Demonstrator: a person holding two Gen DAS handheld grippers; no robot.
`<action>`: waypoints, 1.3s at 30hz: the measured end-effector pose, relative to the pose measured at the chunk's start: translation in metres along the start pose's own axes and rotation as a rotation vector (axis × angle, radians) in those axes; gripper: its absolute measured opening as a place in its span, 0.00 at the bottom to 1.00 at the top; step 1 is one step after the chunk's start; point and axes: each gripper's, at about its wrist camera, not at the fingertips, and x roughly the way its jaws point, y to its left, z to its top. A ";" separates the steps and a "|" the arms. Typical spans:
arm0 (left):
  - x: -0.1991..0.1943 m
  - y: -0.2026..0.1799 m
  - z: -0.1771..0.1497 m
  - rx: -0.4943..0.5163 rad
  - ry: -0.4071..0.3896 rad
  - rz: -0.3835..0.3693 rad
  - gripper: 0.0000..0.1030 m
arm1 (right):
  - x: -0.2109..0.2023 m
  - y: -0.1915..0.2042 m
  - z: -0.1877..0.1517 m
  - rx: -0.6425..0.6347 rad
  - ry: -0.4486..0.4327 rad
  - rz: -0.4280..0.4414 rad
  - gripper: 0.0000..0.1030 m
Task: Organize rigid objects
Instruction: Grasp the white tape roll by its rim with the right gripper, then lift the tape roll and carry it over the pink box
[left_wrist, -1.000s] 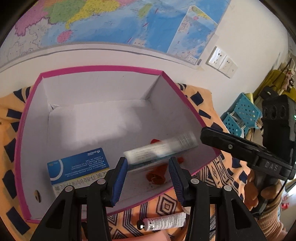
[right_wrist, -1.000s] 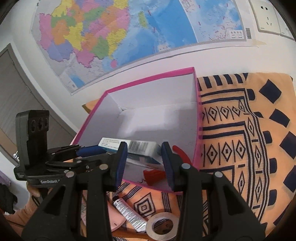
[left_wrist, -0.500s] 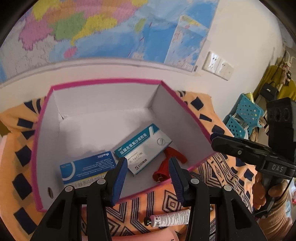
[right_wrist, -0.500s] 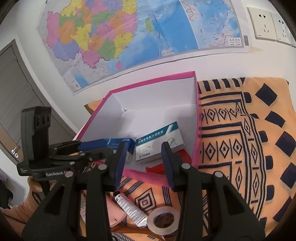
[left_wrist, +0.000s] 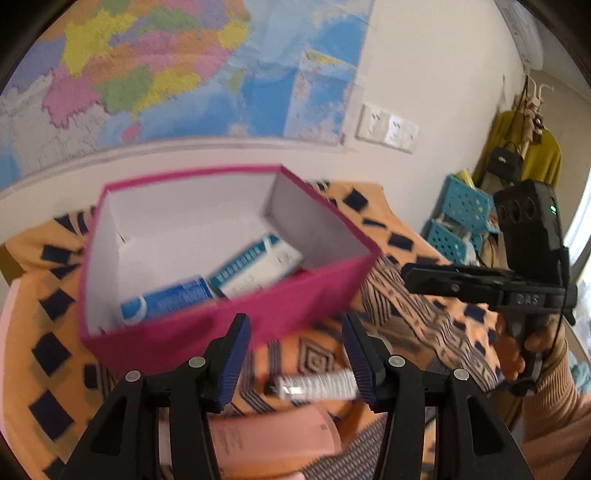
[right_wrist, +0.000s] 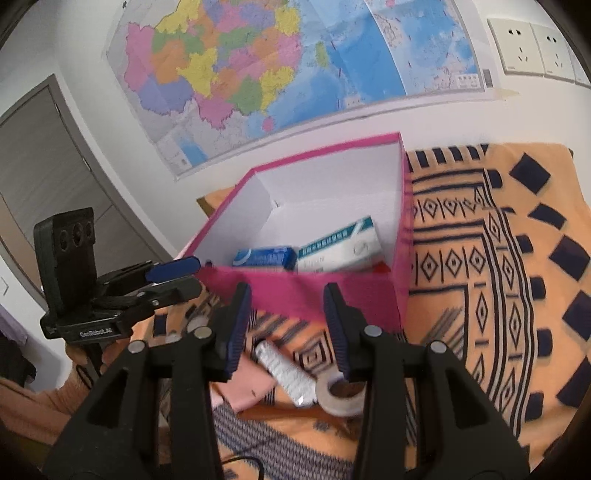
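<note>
The pink box (left_wrist: 229, 317) with white inner walls stands on the patterned cloth. Inside lie a blue medicine carton (left_wrist: 173, 299) and a white-and-teal carton (left_wrist: 258, 266), also visible as the blue carton (right_wrist: 264, 257) and the white-and-teal carton (right_wrist: 340, 247). A bit of a red item (right_wrist: 380, 266) shows behind the pink box's front wall (right_wrist: 332, 295). My left gripper (left_wrist: 295, 321) hovers in front of the box, its jaws opening, nothing between them. My right gripper (right_wrist: 287, 291) is open and empty too. A white tube (left_wrist: 317, 384) lies on the cloth below the fingers.
A tape roll (right_wrist: 341, 400) and a pink booklet (left_wrist: 273, 435) lie beside the white tube (right_wrist: 284, 373) near the table's front edge. The orange patterned cloth (right_wrist: 498, 258) covers the table. A wall map (right_wrist: 277, 66) hangs behind; teal baskets (left_wrist: 458, 221) stand to the right.
The white-and-teal carton dropped into the box and came to rest beside the blue one. Both grippers have drawn back, so the box's front wall now shows. The left jaws have widened.
</note>
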 end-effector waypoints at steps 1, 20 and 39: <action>0.002 -0.002 -0.004 0.000 0.008 -0.006 0.51 | 0.001 -0.003 -0.006 0.005 0.016 -0.016 0.41; 0.055 -0.043 -0.040 -0.020 0.174 -0.160 0.51 | 0.051 -0.060 -0.059 0.148 0.228 -0.131 0.41; 0.086 -0.058 -0.045 -0.019 0.263 -0.204 0.39 | 0.052 -0.068 -0.064 0.152 0.244 -0.084 0.22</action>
